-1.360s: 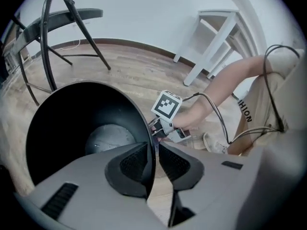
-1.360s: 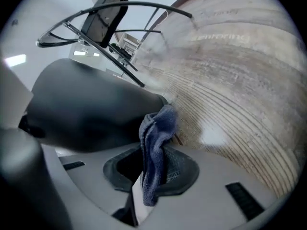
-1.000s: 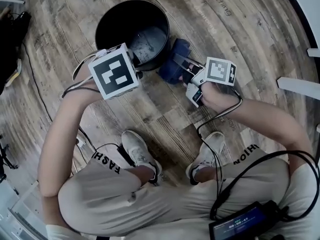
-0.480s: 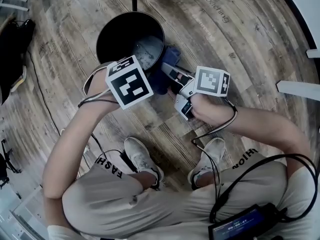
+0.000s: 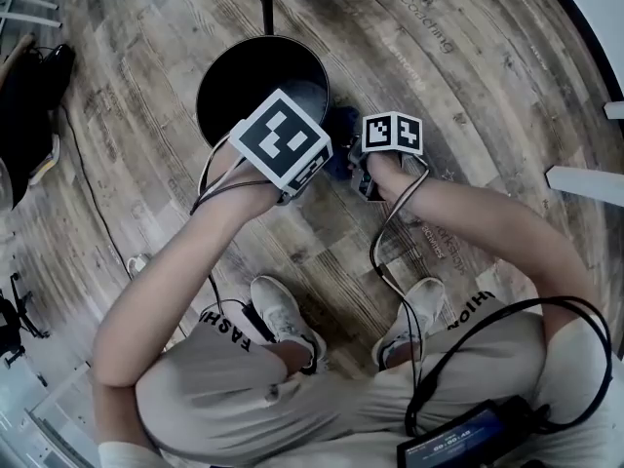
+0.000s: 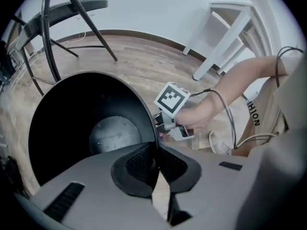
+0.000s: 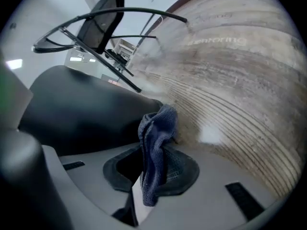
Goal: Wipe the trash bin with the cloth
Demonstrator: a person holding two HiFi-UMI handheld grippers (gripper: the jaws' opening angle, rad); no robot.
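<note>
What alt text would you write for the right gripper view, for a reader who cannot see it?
The right gripper is shut on a dark blue cloth that sticks up between its jaws, close beside the outer wall of the black trash bin. A wooden floor fills the right side.

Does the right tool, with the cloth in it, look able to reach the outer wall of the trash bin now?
Probably yes. The right tool grips the cloth, the outer wall of the trash bin stands close beside the cloth, and nothing shows between them.
</note>
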